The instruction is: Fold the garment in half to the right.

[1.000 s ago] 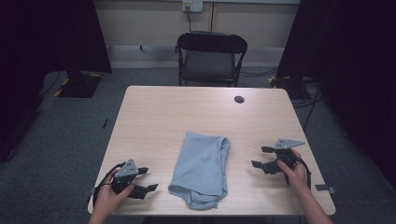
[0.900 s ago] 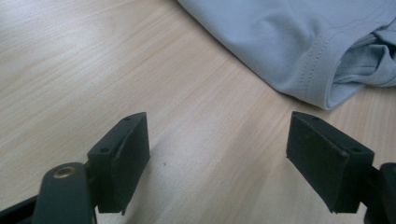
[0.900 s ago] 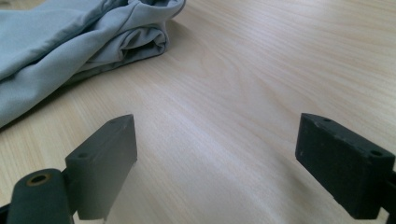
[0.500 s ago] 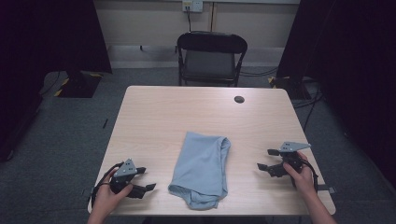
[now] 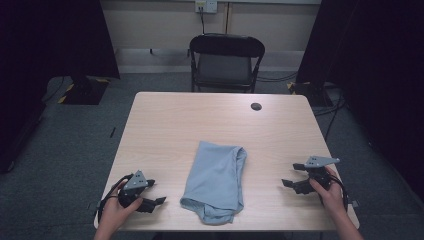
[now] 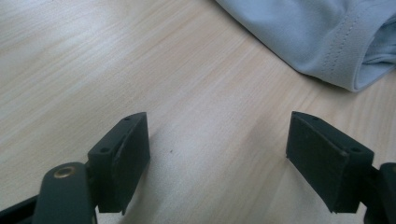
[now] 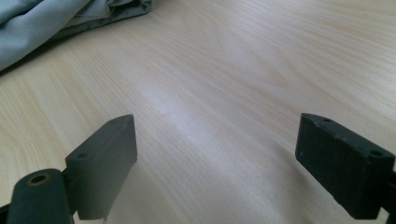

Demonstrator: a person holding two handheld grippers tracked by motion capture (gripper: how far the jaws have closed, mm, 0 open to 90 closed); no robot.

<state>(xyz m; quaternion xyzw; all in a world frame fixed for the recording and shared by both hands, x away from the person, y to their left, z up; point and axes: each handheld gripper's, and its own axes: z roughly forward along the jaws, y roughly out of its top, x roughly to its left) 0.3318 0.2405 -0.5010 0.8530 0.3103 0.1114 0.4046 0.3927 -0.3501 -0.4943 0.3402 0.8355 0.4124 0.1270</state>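
- Pale wood table [image 5: 165, 125] stands on grey carpet.
- Left gripper [image 5: 159, 201] at 7 o'clock, jaws wide apart, nothing between them.
- Right gripper [image 5: 286, 183] at 4 o'clock, jaws likewise apart (bare wood between).
- Cloth [image 5: 216, 180] lies folded between both grippers, touching neither.
- Chair [image 5: 226, 62] at 12 o'clock, beyond the table.

Both Grippers Open, Low at the Near Edge

Left gripper [image 5: 159, 201] held in the left hand [image 5: 116, 207] at the near left, jaws spread wide with nothing between them, pointing inward. Right gripper [image 5: 286, 184] gripped by the right hand [image 5: 327, 187] at the near right, jaws likewise wide apart and empty, pointing inward. Forearms entering from the bottom edge.
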